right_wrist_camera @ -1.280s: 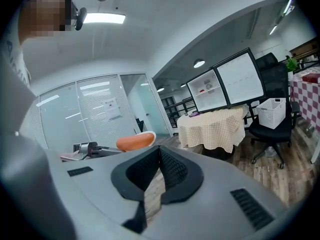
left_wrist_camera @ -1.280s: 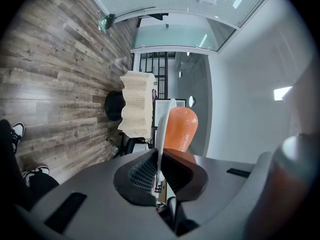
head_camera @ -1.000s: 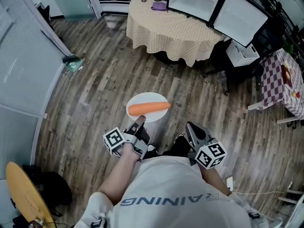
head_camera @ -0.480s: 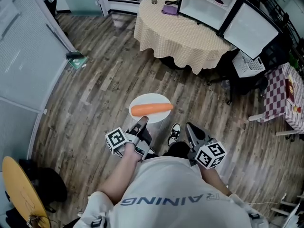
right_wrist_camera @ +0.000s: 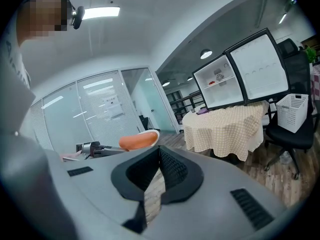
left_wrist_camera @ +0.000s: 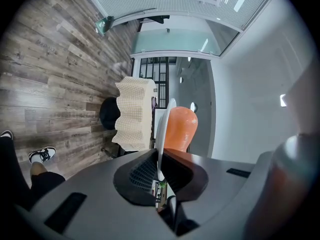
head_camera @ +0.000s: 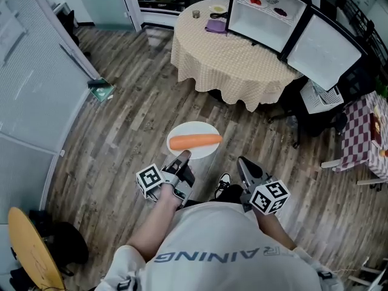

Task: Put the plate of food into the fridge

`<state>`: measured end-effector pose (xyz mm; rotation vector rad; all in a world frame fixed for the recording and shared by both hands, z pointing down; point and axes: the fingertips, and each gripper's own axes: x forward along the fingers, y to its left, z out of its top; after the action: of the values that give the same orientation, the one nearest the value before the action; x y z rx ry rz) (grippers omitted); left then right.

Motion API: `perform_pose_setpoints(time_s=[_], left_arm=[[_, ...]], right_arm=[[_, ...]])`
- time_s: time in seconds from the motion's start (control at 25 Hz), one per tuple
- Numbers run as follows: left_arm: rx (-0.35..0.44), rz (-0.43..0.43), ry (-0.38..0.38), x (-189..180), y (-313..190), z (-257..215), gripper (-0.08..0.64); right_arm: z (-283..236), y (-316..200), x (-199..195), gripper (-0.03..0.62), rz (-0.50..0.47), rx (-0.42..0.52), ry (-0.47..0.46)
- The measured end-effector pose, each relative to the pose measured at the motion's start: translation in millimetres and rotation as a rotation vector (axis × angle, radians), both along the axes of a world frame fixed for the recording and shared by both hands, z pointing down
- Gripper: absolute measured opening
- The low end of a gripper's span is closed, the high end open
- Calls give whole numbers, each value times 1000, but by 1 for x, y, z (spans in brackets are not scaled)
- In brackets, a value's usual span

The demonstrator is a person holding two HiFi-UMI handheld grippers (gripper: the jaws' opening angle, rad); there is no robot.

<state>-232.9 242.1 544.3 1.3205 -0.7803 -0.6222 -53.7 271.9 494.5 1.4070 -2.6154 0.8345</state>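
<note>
As the person is walking forward, table (head_camera: 233,56) and open fridge (head_camera: 265,12) are sitting nearer and lower in the head view than 1 second before. The grip is staying unchanged. Left gripper (head_camera: 183,156) is clenching the near rim of the plate (head_camera: 193,129), which is jutting forward above the floor. 1 carrot (head_camera: 195,141) is lying across the plate, beyond the jaw tips. Right gripper (head_camera: 243,161) is carrying nothing, with its 2 jaws pressed together, near the plate's right side.

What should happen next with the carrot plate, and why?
Probably carry the plate toward the table: the left gripper is shut on its rim, the carrot lies on it, and the fridge stands open on that table, across the floor.
</note>
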Motion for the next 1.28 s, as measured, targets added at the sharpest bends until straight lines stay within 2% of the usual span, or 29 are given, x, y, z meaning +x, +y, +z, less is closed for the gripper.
perform_pose_setpoints(time_s=[0.4,0.76,0.92,1.28], left_arm=[[23,-4,5,74,-79,-19,25],[17,22,16,145,-135,-20,25],[21,57,-4,160,-147,-21,25],[-12,128,28,190,-193,-6,26]], right_arm=[[-3,-75,77,23,19,11,-37],[4,-121,157,23,104,25,-66],[7,-129,171,23,138,22,-89],[13,-163,194,23,211,10,-63]])
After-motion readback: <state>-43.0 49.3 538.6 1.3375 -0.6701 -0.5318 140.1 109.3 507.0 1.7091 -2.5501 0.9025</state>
